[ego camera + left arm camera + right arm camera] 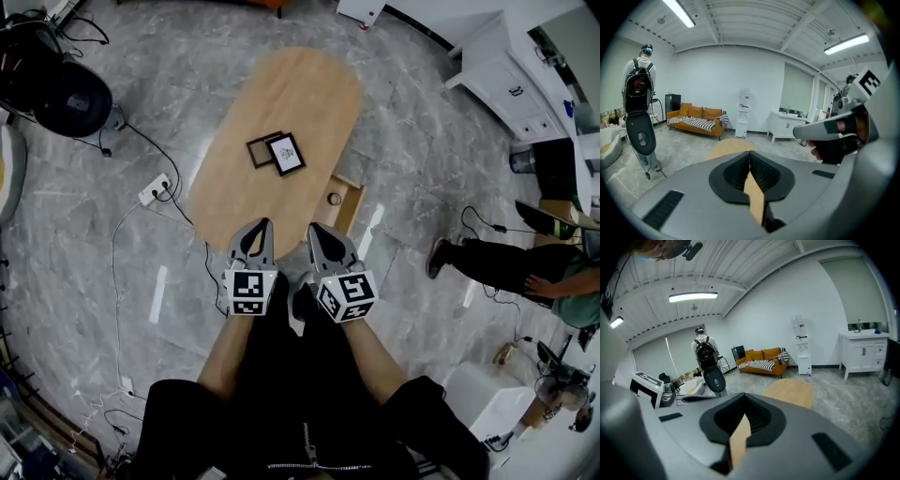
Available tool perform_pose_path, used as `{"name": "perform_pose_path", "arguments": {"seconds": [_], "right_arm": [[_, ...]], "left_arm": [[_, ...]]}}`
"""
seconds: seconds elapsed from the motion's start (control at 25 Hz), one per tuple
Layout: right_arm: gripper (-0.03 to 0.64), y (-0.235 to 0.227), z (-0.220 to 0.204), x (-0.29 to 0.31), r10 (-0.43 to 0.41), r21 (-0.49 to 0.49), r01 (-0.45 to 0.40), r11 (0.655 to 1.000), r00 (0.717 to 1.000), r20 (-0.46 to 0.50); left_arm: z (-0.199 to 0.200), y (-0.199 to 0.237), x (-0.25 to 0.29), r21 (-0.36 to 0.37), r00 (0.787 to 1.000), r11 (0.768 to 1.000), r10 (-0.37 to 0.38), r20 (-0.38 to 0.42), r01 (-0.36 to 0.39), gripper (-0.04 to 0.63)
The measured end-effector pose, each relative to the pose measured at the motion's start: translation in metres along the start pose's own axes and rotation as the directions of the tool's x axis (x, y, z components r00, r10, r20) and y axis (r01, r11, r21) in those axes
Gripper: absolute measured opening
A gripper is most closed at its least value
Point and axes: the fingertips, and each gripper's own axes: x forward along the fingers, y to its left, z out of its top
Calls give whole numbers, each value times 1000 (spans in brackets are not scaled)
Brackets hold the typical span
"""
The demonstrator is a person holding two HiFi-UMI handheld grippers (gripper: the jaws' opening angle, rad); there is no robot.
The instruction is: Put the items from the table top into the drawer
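Two small picture frames [277, 152] lying overlapped mid-way along the oval table [300, 84], whose drawer [349, 208] stands pulled out, look light, stiff and probably breakable, best pinched by an edge; left gripper [262, 225] and right gripper [317, 230], jaws together and empty, hover at its near end.

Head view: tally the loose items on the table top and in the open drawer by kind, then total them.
Picture frames: 2
Small round thing in the drawer: 1
Total: 3
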Motion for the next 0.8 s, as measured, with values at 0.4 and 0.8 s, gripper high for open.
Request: {"name": "perform_pose_path", "arguments": {"seconds": [0.4,0.8], "right_arm": [[8,-45,-18,48,-18,31,19,999,999,-43],[8,-82,-69,132,-1,4,1,1000,996,-90]], "left_arm": [[-10,4,55,1,999,1000,-31,-20,31,14],[-68,43,102,-20,998,999,33,-50,-34,14]]}}
